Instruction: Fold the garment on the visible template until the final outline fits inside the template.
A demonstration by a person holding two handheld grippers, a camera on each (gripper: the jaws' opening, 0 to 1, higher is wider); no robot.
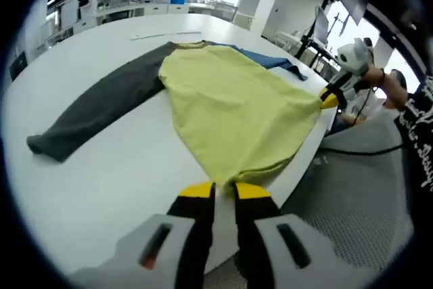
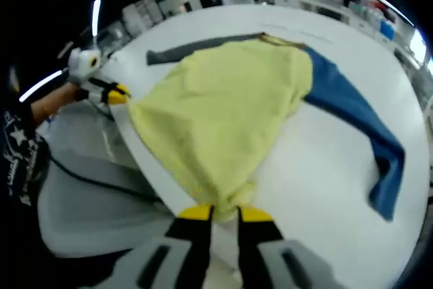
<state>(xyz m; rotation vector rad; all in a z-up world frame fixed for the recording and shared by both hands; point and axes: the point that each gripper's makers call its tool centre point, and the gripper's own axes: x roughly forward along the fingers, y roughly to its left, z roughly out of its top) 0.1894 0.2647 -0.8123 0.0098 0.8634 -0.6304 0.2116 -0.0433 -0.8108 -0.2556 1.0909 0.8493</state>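
White table (image 1: 101, 187): round-edged, bearing the whole garment.

Garment (image 1: 230, 106): yellow body spread flat at the table's near edge (hem corners lifted slightly); 1 dark grey sleeve (image 1: 95, 109) and 1 blue sleeve (image 2: 358, 116) lay stretched out to opposite sides.

Left gripper (image 1: 224, 191): yellow-tipped jaws pinched narrow on 1 hem corner of the garment.

Right gripper (image 2: 224, 213): jaws likewise clamped on the other hem corner; also seen at the table edge in the left gripper view.

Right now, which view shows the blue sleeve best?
The right gripper view: the blue sleeve lies there at full length on the white table, down to its cuff. The left gripper view shows just a short blue strip behind the yellow body.
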